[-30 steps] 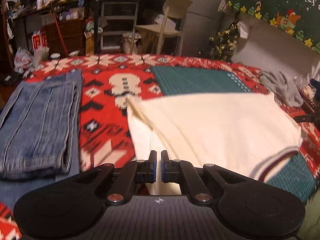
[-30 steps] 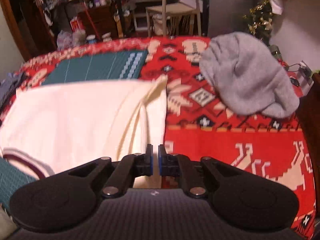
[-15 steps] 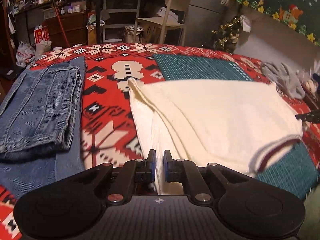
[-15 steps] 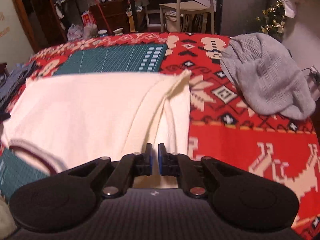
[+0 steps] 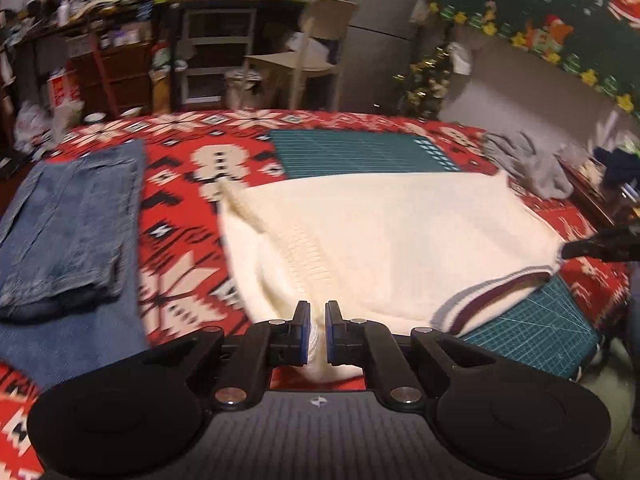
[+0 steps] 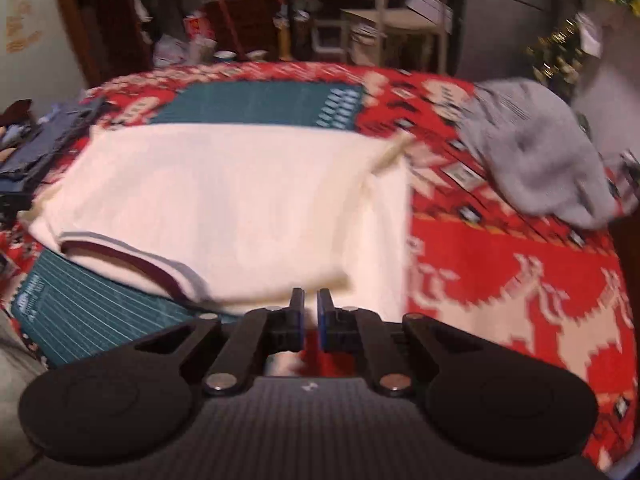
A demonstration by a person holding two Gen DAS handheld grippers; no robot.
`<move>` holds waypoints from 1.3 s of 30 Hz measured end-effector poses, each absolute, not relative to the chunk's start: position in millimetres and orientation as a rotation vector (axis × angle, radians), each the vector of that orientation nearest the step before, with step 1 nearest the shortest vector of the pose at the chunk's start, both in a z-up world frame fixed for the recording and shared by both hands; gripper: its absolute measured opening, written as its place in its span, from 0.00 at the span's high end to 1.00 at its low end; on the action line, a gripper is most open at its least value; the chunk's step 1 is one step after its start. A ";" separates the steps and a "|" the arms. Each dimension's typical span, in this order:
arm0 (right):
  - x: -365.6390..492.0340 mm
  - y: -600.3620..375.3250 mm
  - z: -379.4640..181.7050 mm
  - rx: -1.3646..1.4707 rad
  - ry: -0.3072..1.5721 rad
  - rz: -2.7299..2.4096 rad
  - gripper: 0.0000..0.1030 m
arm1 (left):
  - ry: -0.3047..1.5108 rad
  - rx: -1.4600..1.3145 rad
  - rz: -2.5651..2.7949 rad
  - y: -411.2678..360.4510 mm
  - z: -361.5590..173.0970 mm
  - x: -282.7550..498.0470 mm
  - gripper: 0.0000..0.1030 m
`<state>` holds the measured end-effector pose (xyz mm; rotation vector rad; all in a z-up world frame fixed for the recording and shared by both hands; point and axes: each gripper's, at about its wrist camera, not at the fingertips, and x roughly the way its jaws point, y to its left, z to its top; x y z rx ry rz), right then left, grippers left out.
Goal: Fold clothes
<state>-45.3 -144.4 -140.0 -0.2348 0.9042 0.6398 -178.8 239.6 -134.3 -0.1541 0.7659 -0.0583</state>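
Both views are smeared by motion blur. In the right wrist view the sweater (image 6: 224, 200) is soft-edged, and whether the right gripper (image 6: 311, 316) pinches cloth cannot be told. At nine o'clock the jeans (image 5: 60, 220) run off the left view's edge. The cutting mat (image 5: 352, 152) lies mostly hidden under the sweater.

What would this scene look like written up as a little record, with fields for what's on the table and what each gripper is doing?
surface: red patterned cloth
main garment: cream sweater, lying over a green cutting mat
left gripper: closed on the sweater's near edge
right gripper: nearly closed at the sweater's near edge; grip unclear from blur
other clothes: folded jeans to the left, grey garment to the right
background: chair, cluttered shelves
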 end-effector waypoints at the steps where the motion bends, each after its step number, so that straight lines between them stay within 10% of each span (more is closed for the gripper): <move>1: -45.4 -139.2 -141.4 -0.239 0.906 0.648 0.94 | 0.774 -0.157 -0.074 236.0 -136.3 -176.7 0.93; 39: -51.6 -62.9 -145.0 -0.272 0.832 0.821 0.93 | 0.759 -0.086 -0.171 196.1 -151.6 -139.8 0.93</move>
